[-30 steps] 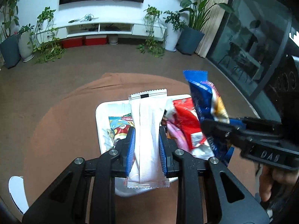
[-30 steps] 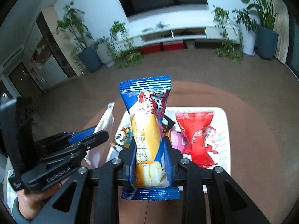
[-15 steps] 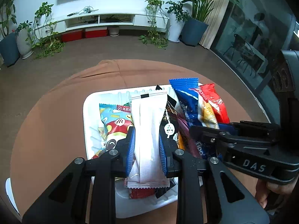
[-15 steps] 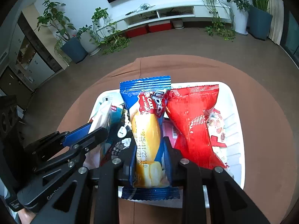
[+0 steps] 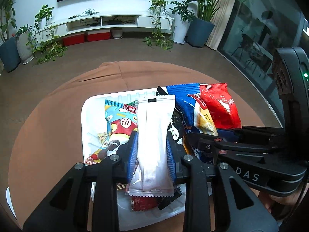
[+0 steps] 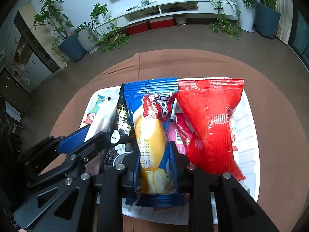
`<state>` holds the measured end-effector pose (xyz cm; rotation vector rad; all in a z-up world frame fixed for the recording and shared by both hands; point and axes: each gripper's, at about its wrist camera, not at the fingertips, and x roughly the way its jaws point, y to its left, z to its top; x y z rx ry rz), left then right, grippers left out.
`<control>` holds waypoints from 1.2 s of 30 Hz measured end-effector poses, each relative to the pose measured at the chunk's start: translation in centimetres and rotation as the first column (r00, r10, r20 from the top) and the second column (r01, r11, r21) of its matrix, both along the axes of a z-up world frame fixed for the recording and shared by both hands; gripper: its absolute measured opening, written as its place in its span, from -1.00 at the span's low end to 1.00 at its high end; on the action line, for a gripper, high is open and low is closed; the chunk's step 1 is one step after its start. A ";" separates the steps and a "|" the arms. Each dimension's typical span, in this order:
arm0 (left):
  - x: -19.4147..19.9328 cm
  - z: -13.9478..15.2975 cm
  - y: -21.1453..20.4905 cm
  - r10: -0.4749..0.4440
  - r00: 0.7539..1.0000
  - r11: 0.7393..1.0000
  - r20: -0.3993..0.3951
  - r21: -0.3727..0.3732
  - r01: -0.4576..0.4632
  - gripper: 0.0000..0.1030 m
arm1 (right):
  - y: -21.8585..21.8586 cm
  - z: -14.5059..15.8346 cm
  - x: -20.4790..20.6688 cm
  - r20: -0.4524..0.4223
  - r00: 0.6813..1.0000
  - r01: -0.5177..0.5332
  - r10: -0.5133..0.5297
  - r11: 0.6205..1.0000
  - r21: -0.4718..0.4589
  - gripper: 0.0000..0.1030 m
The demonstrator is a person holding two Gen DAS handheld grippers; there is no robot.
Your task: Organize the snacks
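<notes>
My left gripper [image 5: 151,154] is shut on a white snack packet [image 5: 153,135], held low over the white tray [image 5: 85,116]. My right gripper [image 6: 154,160] is shut on a blue cake packet [image 6: 152,127], also low over the tray [image 6: 249,135]. The left gripper also shows in the right wrist view [image 6: 83,137], and the right gripper shows in the left wrist view [image 5: 204,135]. In the tray lie a red packet [image 6: 210,123], a black packet [image 6: 120,127], a cartoon-printed packet [image 5: 119,123] and a pink packet [image 6: 177,135].
The tray sits on a round table with a brown cloth [image 5: 48,125]. A small red packet [image 5: 143,203] lies at the tray's near edge. A white object [image 5: 9,199] shows at the table's left edge. Floor, plants and a TV cabinet lie beyond.
Both grippers have moved down and forward with their packets, from above the tray to low among the snacks in it. Both stay shut.
</notes>
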<state>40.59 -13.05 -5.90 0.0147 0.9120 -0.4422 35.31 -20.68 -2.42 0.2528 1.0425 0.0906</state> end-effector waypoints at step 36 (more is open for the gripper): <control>-11.9 4.8 6.4 0.109 0.980 0.994 0.167 -0.032 -0.105 0.99 | 0.9 3.8 -5.2 0.143 0.990 0.006 -0.012 0.999 0.044 0.38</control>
